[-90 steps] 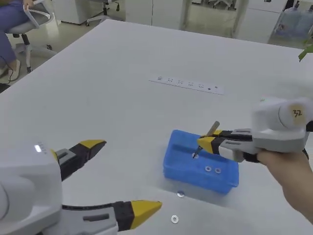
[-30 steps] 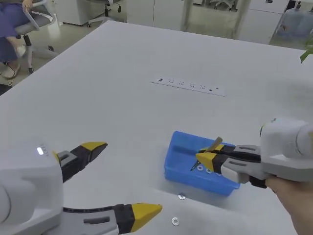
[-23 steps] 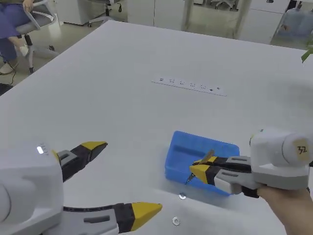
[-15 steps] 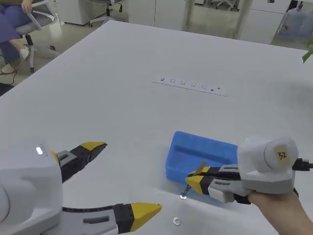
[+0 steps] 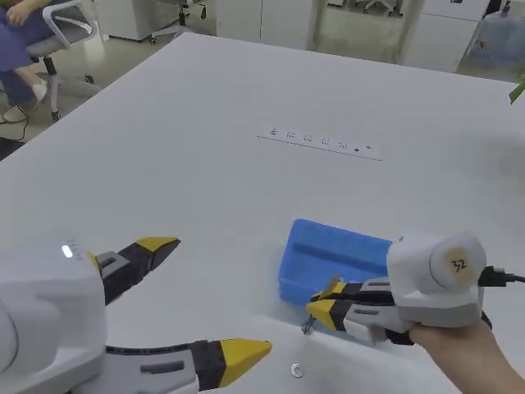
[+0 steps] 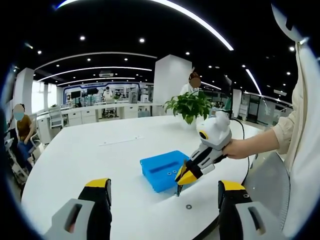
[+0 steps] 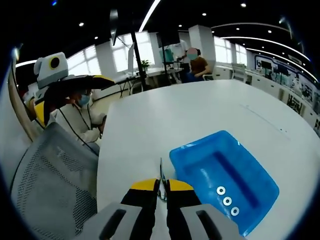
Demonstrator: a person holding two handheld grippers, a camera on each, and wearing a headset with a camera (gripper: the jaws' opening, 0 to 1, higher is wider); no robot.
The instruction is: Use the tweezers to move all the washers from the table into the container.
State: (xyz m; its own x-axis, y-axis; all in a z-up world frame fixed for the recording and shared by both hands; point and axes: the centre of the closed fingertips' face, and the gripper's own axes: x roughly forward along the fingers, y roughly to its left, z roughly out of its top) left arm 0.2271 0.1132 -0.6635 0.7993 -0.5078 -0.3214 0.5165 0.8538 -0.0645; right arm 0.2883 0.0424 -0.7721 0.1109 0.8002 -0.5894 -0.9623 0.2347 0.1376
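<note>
My right gripper (image 5: 321, 307) is shut on thin metal tweezers (image 5: 309, 323), whose tips point down at the table just in front of the blue container (image 5: 328, 240). A washer (image 5: 297, 371) lies nearer me on the white table; I cannot tell whether another lies under the tips. In the right gripper view the jaws (image 7: 161, 189) clamp the tweezers (image 7: 161, 175), and three washers (image 7: 227, 200) lie inside the container (image 7: 235, 165). My left gripper (image 5: 212, 297) stands open at the lower left, holding nothing. Its own view shows the right gripper (image 6: 186, 176), the container (image 6: 155, 177) and a washer (image 6: 189, 206).
A flush socket strip (image 5: 320, 142) is set into the white table (image 5: 205, 164) beyond the container. A mesh chair (image 7: 45, 190) stands at the table's near edge. A potted plant (image 6: 190, 106) and seated people are at the far side.
My right gripper has drawn the tweezers out of the container, toward me and down, to the table in front of its near wall. The left gripper has stayed open in place.
</note>
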